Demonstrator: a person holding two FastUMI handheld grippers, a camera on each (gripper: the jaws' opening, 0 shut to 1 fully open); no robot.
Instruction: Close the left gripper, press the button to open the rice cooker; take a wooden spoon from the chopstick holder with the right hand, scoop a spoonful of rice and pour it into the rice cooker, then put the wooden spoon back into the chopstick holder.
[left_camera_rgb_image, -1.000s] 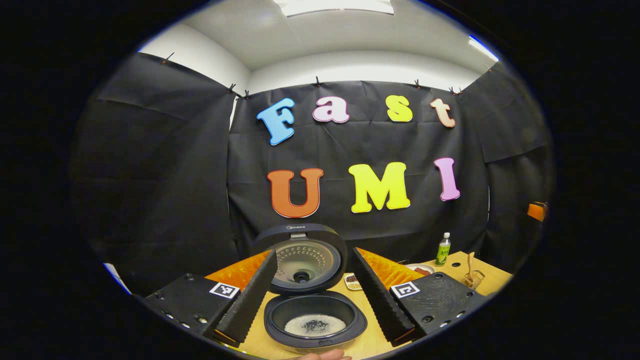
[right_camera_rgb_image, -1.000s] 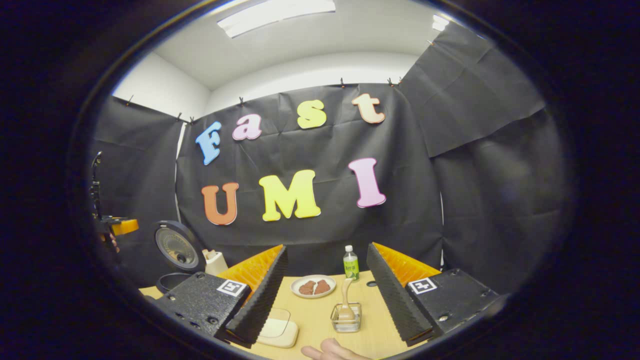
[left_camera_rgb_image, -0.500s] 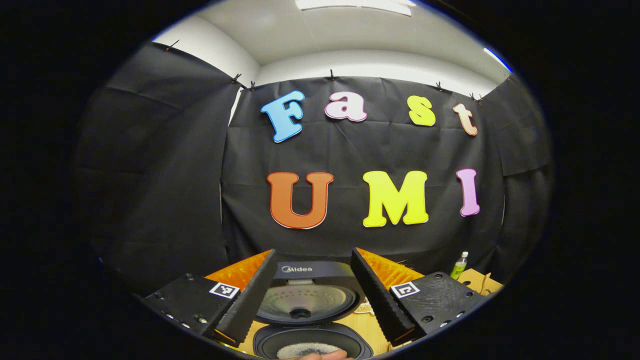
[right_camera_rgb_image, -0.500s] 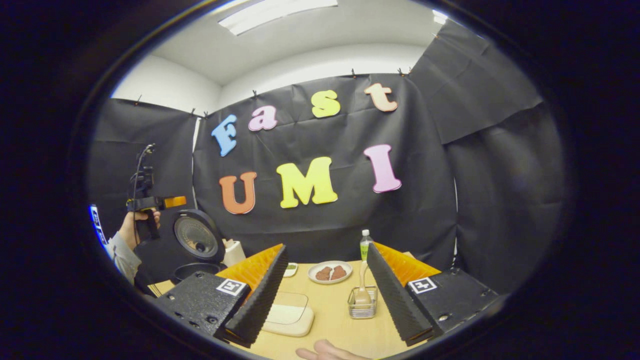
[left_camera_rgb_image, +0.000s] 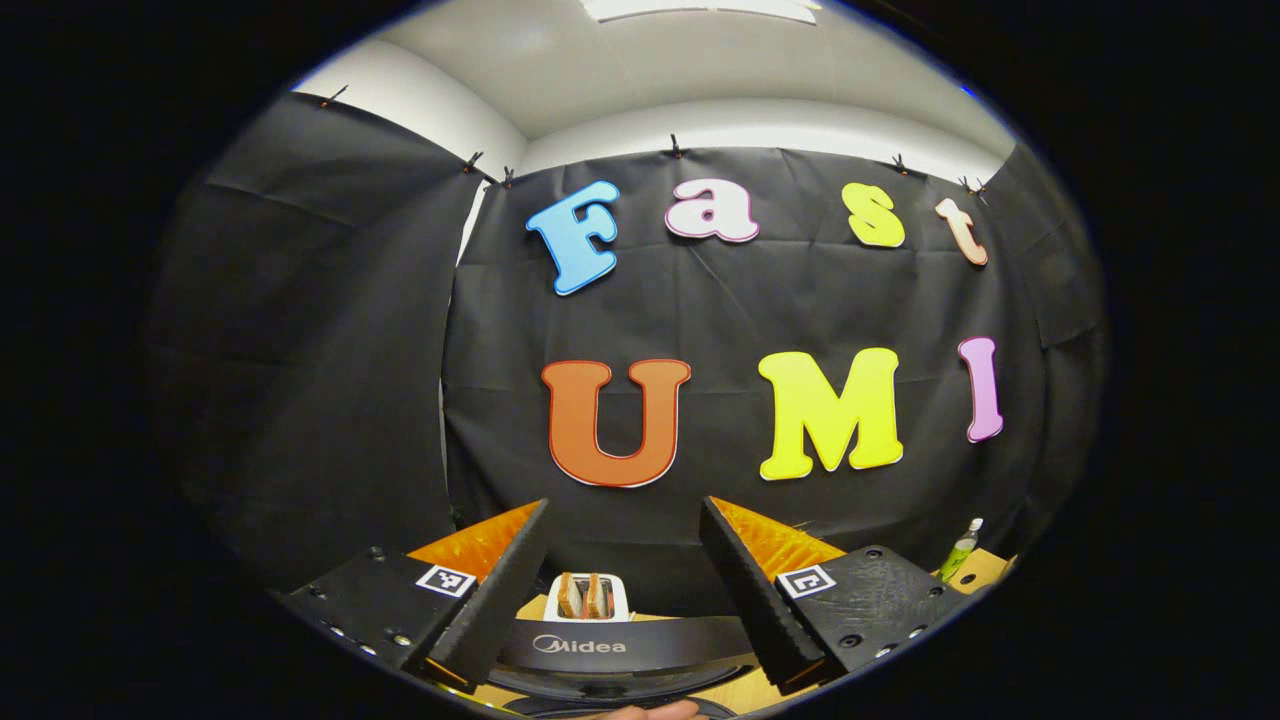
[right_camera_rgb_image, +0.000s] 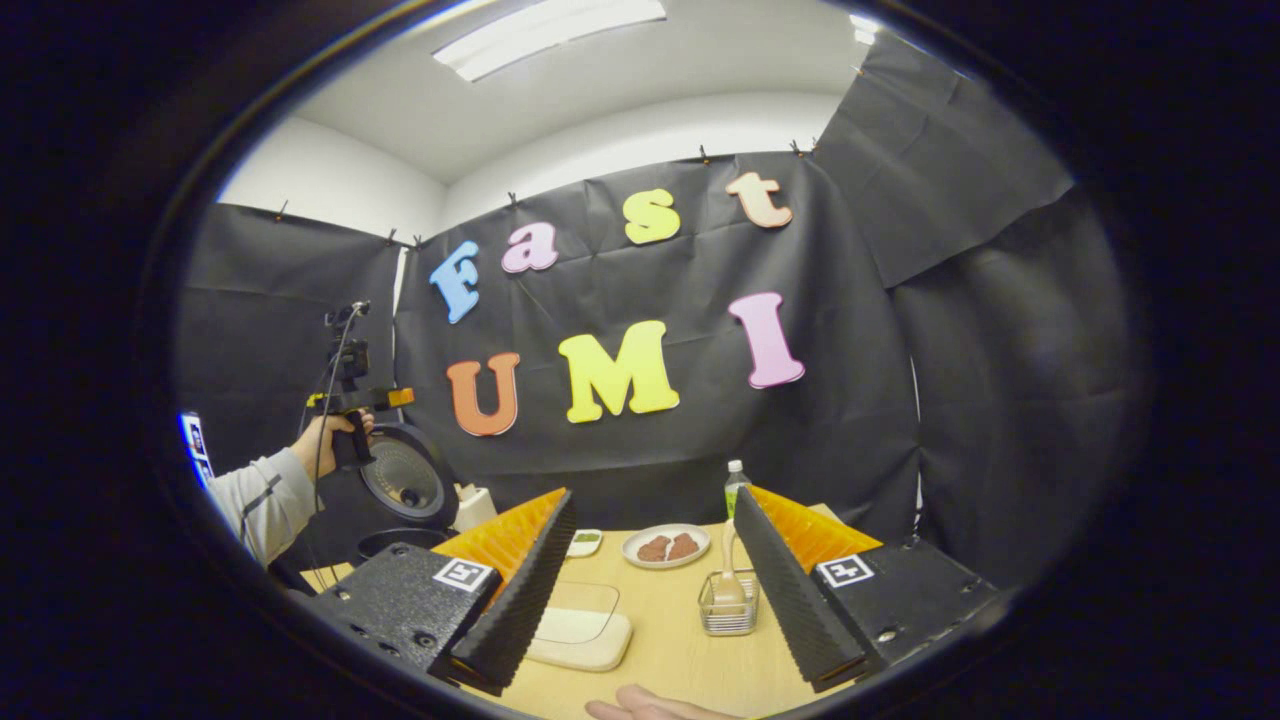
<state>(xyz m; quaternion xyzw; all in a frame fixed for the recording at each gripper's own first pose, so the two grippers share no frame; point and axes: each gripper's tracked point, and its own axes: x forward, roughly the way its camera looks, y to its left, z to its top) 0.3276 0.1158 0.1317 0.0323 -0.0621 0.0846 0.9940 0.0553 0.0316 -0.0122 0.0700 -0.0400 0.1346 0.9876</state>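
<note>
- The right hand-held gripper (right_camera_rgb_image: 645, 590) has its two fingers spread wide apart with nothing between them, above the wooden surface (right_camera_rgb_image: 660, 650).
- The chopstick holder (right_camera_rgb_image: 728, 610), a small wire basket, stands on the surface just ahead of that gripper, close to the inner side of its right finger; the wooden spoon (right_camera_rgb_image: 729, 580) stands upright in it, bowl down.
- Left of the chopstick holder lies a pale lidded box (right_camera_rgb_image: 580, 635), partly behind the gripper's left finger.
- Behind the chopstick holder sits a white plate (right_camera_rgb_image: 665, 545) with brown food, a small dish (right_camera_rgb_image: 585, 541) to its left, and a green bottle (right_camera_rgb_image: 735, 488) beyond it, by the black cloth wall.
- Far left of the chopstick holder stands the rice cooker (right_camera_rgb_image: 402, 490) with its lid raised; a sleeved hand (right_camera_rgb_image: 330, 440) holds the left hand-held gripper (right_camera_rgb_image: 355, 400) just above the lid.
- In the left gripper view, the left hand-held gripper (left_camera_rgb_image: 622, 580) is likewise spread apart and empty, and the top edge of the rice cooker lid (left_camera_rgb_image: 620, 645) lies low between its fingers.
- Just behind the lid there is a white toaster (left_camera_rgb_image: 587, 597) with two slices in it.
- White walls and a ceiling light rise above the cloth.
</note>
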